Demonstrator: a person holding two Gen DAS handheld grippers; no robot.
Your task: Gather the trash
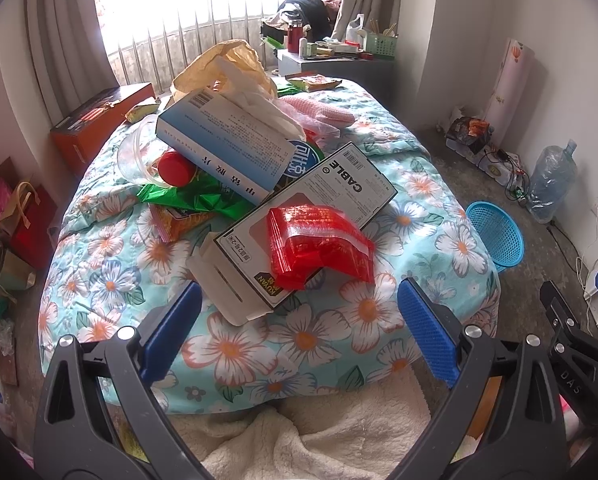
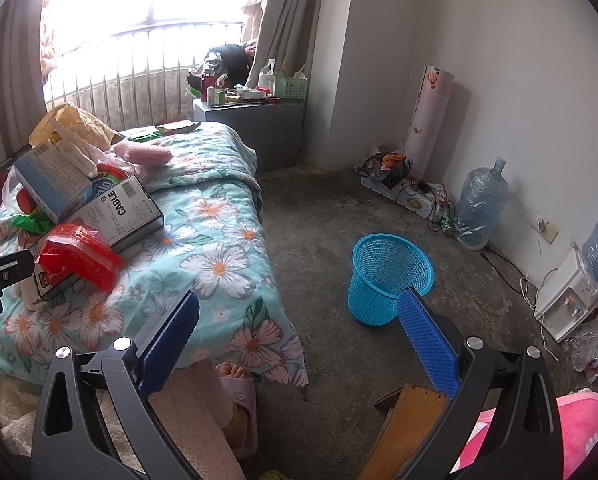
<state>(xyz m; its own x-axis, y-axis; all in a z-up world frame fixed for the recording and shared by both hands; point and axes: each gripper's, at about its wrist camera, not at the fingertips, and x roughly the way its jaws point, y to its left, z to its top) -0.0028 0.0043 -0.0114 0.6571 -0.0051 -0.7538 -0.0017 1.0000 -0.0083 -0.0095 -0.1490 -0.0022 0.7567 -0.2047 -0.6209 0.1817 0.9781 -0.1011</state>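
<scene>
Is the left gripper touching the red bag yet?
Apart. The left wrist view shows the open left gripper short of the red bag, with floral quilt visible between them.

The flat box on the bed reads "CABLE" in bold black along its white back, and "KUYAN" in yellow on the dark end nearest the camera; the same "CABLE" shows in the right wrist view. The blue-and-white carton carries a barcode and large Chinese characters down its side (too distorted to read surely). "DAS" is moulded on the right gripper's black frame.
</scene>
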